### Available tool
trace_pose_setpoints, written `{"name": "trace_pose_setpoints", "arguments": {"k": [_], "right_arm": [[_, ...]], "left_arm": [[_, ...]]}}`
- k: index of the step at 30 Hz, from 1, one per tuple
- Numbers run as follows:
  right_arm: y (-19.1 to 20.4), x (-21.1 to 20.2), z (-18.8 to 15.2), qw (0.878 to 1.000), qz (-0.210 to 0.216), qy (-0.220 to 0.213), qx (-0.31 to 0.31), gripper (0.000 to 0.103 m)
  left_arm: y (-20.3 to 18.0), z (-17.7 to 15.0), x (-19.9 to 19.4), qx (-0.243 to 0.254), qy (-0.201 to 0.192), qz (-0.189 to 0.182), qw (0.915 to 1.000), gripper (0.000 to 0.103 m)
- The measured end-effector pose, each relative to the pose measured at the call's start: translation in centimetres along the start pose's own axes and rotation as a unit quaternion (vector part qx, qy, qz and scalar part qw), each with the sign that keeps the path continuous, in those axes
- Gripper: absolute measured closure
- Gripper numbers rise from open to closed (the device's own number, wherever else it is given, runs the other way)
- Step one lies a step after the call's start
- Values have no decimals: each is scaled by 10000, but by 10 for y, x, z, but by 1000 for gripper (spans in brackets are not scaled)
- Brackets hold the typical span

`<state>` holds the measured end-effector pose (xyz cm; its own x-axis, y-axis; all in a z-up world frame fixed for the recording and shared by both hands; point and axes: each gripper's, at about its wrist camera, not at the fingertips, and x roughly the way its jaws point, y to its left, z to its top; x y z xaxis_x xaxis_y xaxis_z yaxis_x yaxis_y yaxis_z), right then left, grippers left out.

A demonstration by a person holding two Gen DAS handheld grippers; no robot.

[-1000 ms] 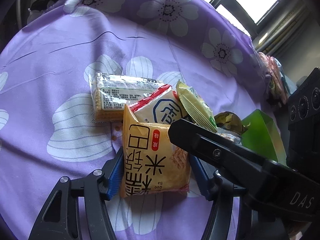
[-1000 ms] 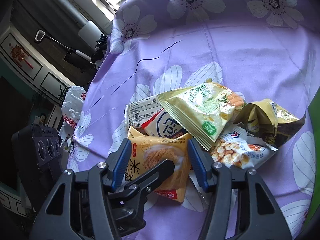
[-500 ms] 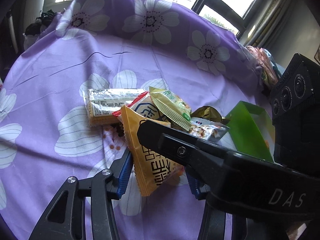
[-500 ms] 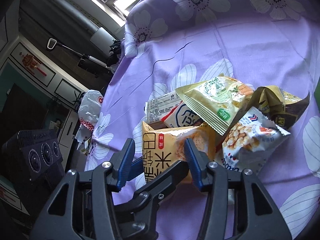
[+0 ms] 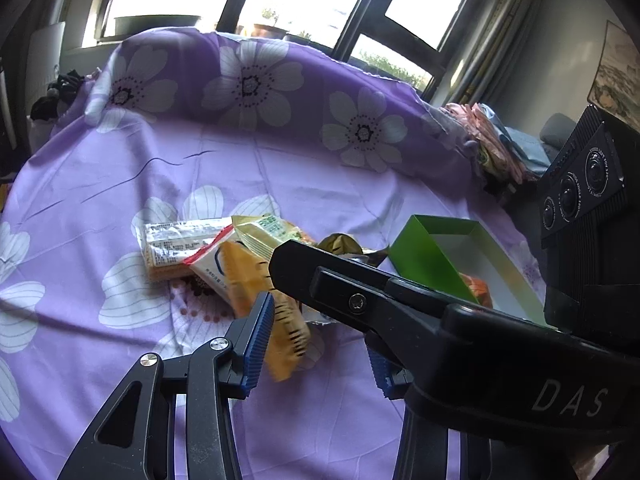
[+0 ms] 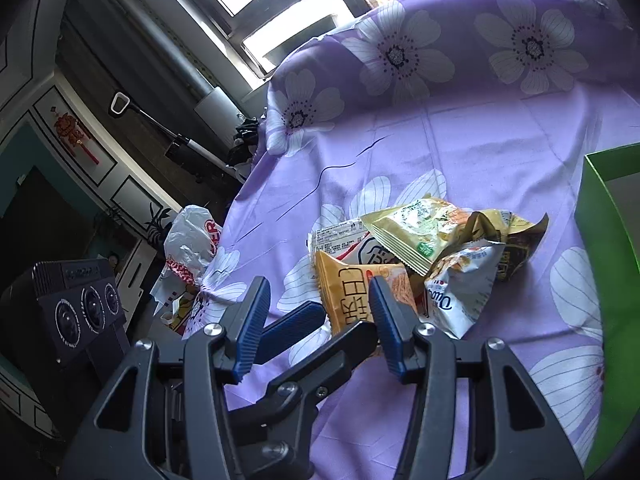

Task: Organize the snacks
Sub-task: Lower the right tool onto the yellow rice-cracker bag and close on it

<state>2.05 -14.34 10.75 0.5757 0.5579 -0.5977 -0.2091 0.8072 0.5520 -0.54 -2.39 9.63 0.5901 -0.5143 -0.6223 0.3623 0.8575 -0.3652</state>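
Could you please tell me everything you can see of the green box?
The green box is an open-topped rectangular tray that looks like cardboard, green outside and white inside. It sits upright on the purple flowered cloth, right of the snack pile, with one corner towards the pile; whether they touch is unclear. An orange snack lies inside at its near end.

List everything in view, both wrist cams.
cloth: 1, purple with white flowers, under everything
orange packet: 1, orange, up on edge beside the pile
piled packets: 5, clear, white-red, yellow-green, brown-gold, white, mid-cloth
box: 1, green, right of pile, open
plastic bag: 1, white-red, by cloth's left edge
left hand-held gripper: 1, black, blue pads, jaws closing on orange packet
right hand-held gripper: 1, black, blue pads, crossing the left one
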Motion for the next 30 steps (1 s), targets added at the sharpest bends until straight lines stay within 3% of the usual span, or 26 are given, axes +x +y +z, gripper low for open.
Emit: {"name": "trace_pose_setpoints", "arguments": {"k": [7,11,14,16,18,21,30], "right_arm": [[-2,-5,-2,9999,82,53,-29,50],[-12,10,-4,9990,0,327,297,41],[-21,22,-5,9968,-116,553,561,33],[-23,30,-6,9952,-81,715,666,28],[-22,38,-8,9940,-79,847,692,25],[-24,48,-12,9920,-192,980,771,24],[-36,79,-18,9870,-46,1224,1041,23]], "left_arm": [[5,0,-2,-74,124,-7,9999,58],[30,-1,5,-464,441,662,9957,58],[50,-5,9,-839,728,891,9898,58],[58,-8,11,-1014,856,922,9869,57],[63,-12,17,-1117,981,925,9846,49],[67,-16,27,-1286,1111,712,9829,43],[66,-22,41,-1135,1312,691,9824,43]]}}
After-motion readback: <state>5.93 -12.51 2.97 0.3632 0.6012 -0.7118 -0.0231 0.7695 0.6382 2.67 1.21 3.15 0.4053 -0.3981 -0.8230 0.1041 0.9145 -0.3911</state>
